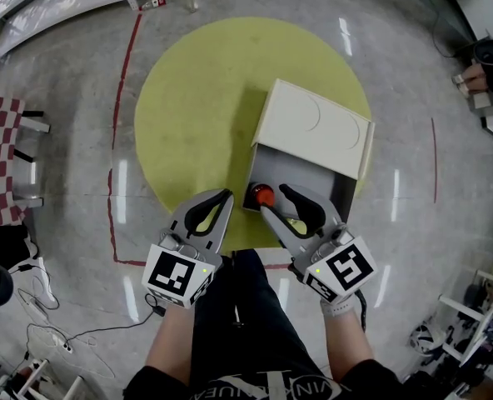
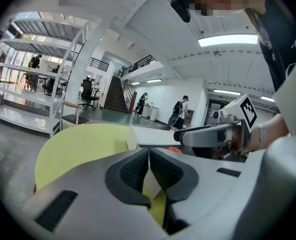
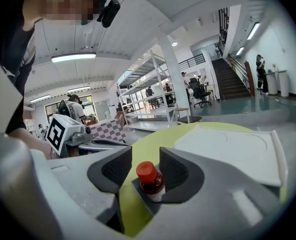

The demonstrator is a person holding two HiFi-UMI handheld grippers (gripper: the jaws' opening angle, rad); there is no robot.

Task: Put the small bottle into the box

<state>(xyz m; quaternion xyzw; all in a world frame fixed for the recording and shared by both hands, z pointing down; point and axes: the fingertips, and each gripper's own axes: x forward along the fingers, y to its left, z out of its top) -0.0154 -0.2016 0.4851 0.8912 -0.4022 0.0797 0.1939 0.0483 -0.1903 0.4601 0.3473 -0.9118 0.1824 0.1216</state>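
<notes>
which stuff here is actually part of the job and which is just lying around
Job: small bottle, red cap; white box it stands in; right claw, open around it.

Lying about: checked cloth; floor cables; red floor tape; left claw, shut and empty.

Grey-shelled left gripper and right gripper, black ribbed pads inside the fingers, black-and-white marker cubes behind them, dark trousers.
</notes>
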